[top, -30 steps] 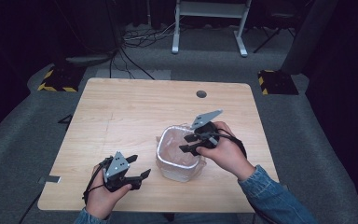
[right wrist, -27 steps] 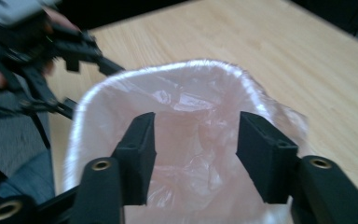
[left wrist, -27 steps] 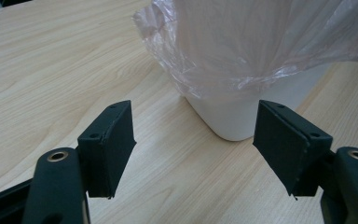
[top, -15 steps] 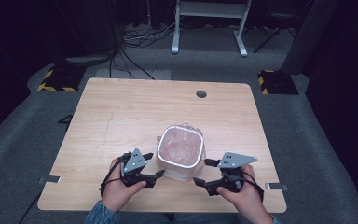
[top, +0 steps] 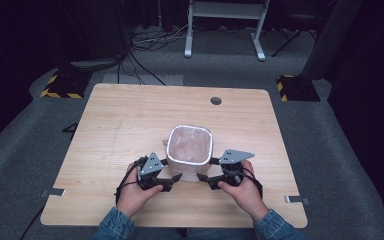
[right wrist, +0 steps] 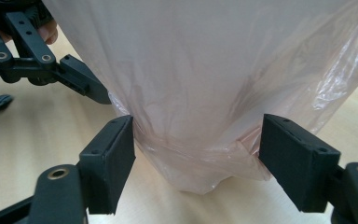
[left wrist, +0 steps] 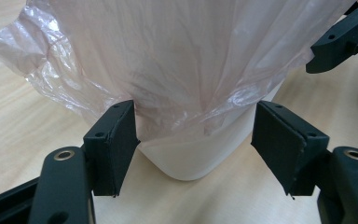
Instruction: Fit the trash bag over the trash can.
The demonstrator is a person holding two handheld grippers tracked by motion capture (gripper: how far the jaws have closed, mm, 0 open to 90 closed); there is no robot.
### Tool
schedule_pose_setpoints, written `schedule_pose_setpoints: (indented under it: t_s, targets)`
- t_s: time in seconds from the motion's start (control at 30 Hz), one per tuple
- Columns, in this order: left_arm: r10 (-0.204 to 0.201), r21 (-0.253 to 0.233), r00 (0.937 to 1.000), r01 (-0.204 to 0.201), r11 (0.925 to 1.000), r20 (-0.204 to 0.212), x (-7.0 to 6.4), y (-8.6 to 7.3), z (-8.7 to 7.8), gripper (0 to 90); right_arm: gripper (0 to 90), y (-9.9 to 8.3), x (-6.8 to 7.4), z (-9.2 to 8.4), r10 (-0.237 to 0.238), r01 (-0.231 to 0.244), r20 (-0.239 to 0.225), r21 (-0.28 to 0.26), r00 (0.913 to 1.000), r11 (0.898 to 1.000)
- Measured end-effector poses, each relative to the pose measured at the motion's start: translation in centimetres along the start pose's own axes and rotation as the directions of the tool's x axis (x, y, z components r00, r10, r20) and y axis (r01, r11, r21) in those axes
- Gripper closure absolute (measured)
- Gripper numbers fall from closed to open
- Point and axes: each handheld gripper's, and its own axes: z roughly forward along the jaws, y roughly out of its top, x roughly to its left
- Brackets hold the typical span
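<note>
A small white bin (top: 196, 172) lined with a thin pink plastic bag (top: 190, 144) stands upright near the front middle of the wooden table (top: 130, 120). My left gripper (top: 172, 169) is open at the bin's near-left lower corner. My right gripper (top: 206, 169) is open at its near-right corner. In the left gripper view the open left gripper (left wrist: 193, 140) straddles the bin's white base (left wrist: 191, 158), below the loose bag hem (left wrist: 74, 88). In the right gripper view the open right gripper (right wrist: 200, 158) flanks the bag-covered bin (right wrist: 205, 93). Neither pair of pads presses the bin.
The table has a round cable hole (top: 216, 100) at its far right. A white metal frame (top: 225, 22) and cables lie on the floor behind. Yellow-black striped blocks (top: 60, 85) sit at the table's far corners. The left gripper (right wrist: 42, 60) appears in the right gripper view.
My right gripper left the bin's rim and came down to its near-right base. My left gripper moved right, up to the bin's near-left corner.
</note>
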Motion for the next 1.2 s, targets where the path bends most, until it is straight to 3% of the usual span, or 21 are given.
schedule_pose_setpoints:
  t_s: [0.13, 0.33, 0.57, 0.73, 0.87, 1.13, 1.2]
  targets:
    - [-0.017, -0.015, 0.9998, 0.018, 0.9997, 0.008, 1.2, 0.2, 0.4, 33.0, 27.9, 0.7, -1.7, 0.8, -0.017, 0.017, 0.000, 0.002, 0.9999, 1.000]
    - [-0.039, -0.038, 0.9992, 0.039, 0.9985, -0.005, 1.2, 0.1, -0.8, 28.1, 26.9, 0.3, -2.5, 0.4, 0.006, -0.006, 0.018, 0.004, 0.9998, 1.000]
    - [-0.027, -0.032, 0.9955, 0.024, 0.9992, -0.091, 1.5, 0.3, -4.7, 26.3, 18.5, 0.4, -1.7, -3.1, -0.002, 0.003, 0.027, -0.032, 0.9996, 0.999]
    - [-0.011, -0.030, 0.9874, 0.006, 0.9995, -0.158, 1.6, 1.0, -7.8, 26.2, 18.8, 1.2, -1.8, -6.2, -0.011, 0.016, 0.065, -0.080, 0.9978, 0.997]
    - [-0.015, -0.033, 0.9776, 0.008, 0.9994, -0.210, 1.9, 1.5, -10.0, 25.6, 20.0, 1.6, -2.8, -9.2, -0.005, 0.019, 0.141, -0.101, 0.9900, 0.995]
    - [-0.028, -0.044, 0.9644, 0.017, 0.9989, -0.263, 2.7, 1.6, -12.7, 24.6, 20.5, 0.5, -4.3, -12.6, 0.039, -0.021, 0.227, -0.083, 0.9732, 0.996]
    - [-0.024, -0.039, 0.9561, 0.013, 0.9992, -0.292, 3.3, 1.2, -13.2, 24.7, 20.4, 0.1, -4.7, -13.2, 0.042, -0.025, 0.250, -0.072, 0.9674, 0.997]
